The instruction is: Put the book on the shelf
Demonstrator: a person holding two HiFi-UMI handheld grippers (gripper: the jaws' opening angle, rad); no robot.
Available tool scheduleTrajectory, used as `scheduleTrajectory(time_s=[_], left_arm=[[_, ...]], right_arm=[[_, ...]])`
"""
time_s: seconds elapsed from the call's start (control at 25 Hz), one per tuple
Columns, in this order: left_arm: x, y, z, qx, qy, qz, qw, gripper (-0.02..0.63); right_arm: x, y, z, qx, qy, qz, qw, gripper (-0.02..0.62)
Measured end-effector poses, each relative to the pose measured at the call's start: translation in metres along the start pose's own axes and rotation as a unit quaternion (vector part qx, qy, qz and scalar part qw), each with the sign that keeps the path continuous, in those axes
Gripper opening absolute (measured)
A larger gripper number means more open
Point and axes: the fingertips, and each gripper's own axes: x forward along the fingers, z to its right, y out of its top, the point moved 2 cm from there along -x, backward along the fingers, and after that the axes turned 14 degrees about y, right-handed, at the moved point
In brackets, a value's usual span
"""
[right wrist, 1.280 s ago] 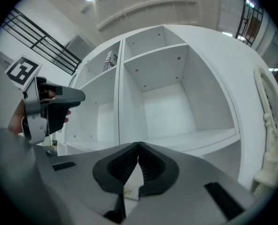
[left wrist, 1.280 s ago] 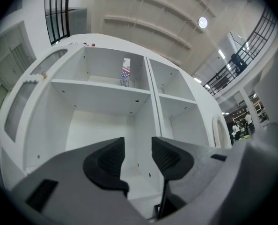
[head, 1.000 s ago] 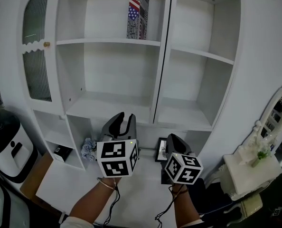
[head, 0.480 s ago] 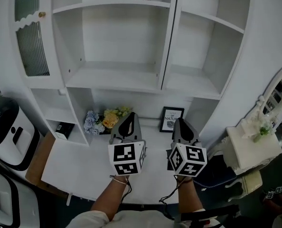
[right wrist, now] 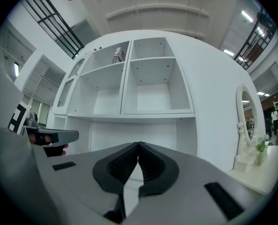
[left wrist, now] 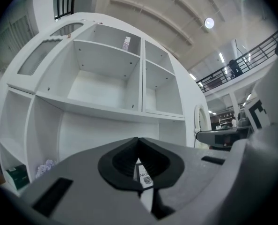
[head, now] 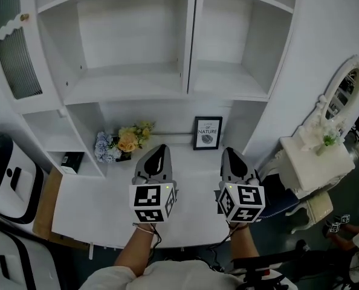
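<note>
The book (left wrist: 126, 43), with a flag-patterned spine, stands upright on the top shelf of the white shelf unit (head: 131, 80); the right gripper view also shows the book (right wrist: 117, 55), while the head view cuts it off. My left gripper (head: 159, 151) hovers low over the white desk (head: 89, 213), jaws shut with nothing in them. My right gripper (head: 232, 156) hangs beside it, also shut and empty. In the left gripper view the left gripper (left wrist: 138, 142) has its pads pressed together, and the right gripper (right wrist: 138, 146) looks the same in its own view.
A bunch of flowers (head: 124, 142) and a framed picture (head: 207, 133) stand at the back of the desk. A dark box (head: 70, 160) sits in a left cubby. A white side table with a mirror (head: 315, 162) is at the right, a white appliance (head: 1, 174) at the left.
Both grippers have sunk from shelf height to just above the desk. The left jaws, open a second ago, have closed empty. The book has passed out of the head view's top.
</note>
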Motion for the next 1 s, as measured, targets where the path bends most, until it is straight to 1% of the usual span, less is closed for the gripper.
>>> scheduleTrajectory(time_s=[0.08,0.24,0.52,0.72,0.84,0.92,1.0], left_arm=[[-0.003,-0.003,0.001,0.006,0.000,-0.004,1.0000,0.008],[-0.005,-0.004,0.003,0.007,0.016,-0.003,0.9998,0.008],[-0.011,-0.005,0.027,0.002,0.032,-0.003,0.9995,0.008],[-0.016,-0.011,0.032,0.006,0.042,-0.012,0.9990,0.008],[-0.016,-0.012,0.032,-0.006,0.050,-0.013,0.9986,0.008],[-0.015,-0.012,0.029,-0.007,0.057,-0.015,0.9982,0.008],[-0.015,-0.013,0.027,-0.005,0.064,-0.016,0.9978,0.008]], right_arm=[[-0.005,-0.003,0.005,0.003,0.005,-0.003,1.000,0.021],[-0.008,-0.009,0.016,0.002,0.020,-0.011,1.000,0.021],[-0.015,-0.004,0.028,-0.004,0.055,0.005,0.998,0.021],[-0.016,-0.004,0.035,0.003,0.058,0.008,0.998,0.021],[-0.015,-0.005,0.041,-0.009,0.053,-0.012,0.998,0.021],[-0.014,-0.008,0.045,-0.006,0.047,-0.025,0.999,0.021],[-0.013,-0.007,0.047,0.000,0.050,-0.023,0.999,0.020]])
